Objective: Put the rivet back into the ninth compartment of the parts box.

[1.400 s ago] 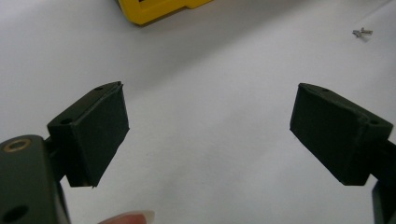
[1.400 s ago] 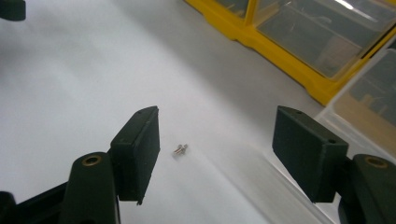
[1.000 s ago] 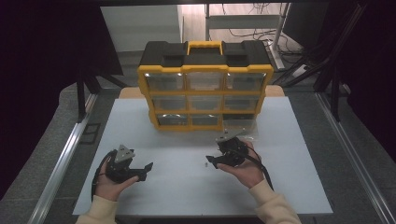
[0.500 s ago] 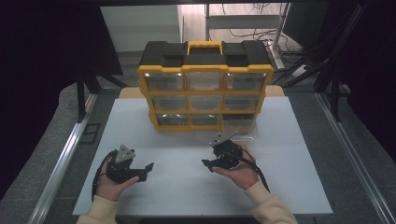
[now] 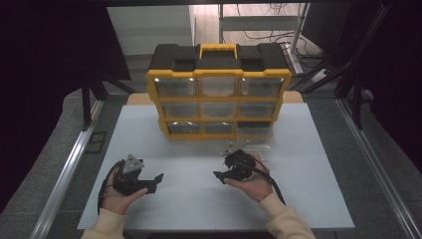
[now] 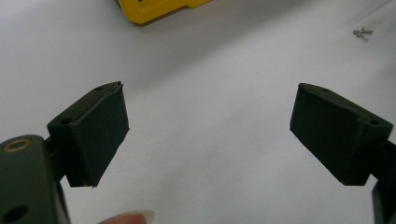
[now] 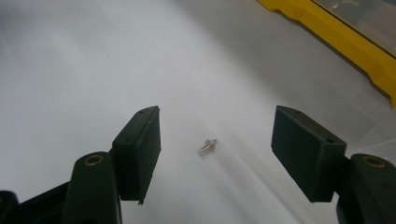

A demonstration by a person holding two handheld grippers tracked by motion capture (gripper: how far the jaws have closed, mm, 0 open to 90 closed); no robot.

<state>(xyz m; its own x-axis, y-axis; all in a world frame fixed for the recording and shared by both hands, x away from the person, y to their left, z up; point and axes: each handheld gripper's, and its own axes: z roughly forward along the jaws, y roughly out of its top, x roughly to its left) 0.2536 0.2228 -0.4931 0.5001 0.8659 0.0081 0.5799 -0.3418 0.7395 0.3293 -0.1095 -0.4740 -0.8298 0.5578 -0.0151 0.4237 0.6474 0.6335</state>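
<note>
A yellow and black drawer cabinet [image 5: 219,79] stands at the back of the white table [image 5: 308,199]. Its bottom right slot [image 5: 255,124] looks dark, and a clear drawer [image 5: 261,142] seems to lie in front of it. My right gripper [image 5: 222,169] [image 7: 217,140] is open and points left. A small metal screw [image 7: 208,145] lies on the table between its jaws, untouched. My left gripper [image 5: 155,183] [image 6: 210,130] is open at the near left with nothing between its jaws.
Two tiny screws [image 6: 363,32] lie on the table ahead of the left gripper. The cabinet's yellow base [image 7: 345,42] runs along the top right of the right gripper view. Metal rails [image 5: 69,169] flank the table.
The right hand has drifted slightly left and nearer with its gripper still open. The left hand has kept still.
</note>
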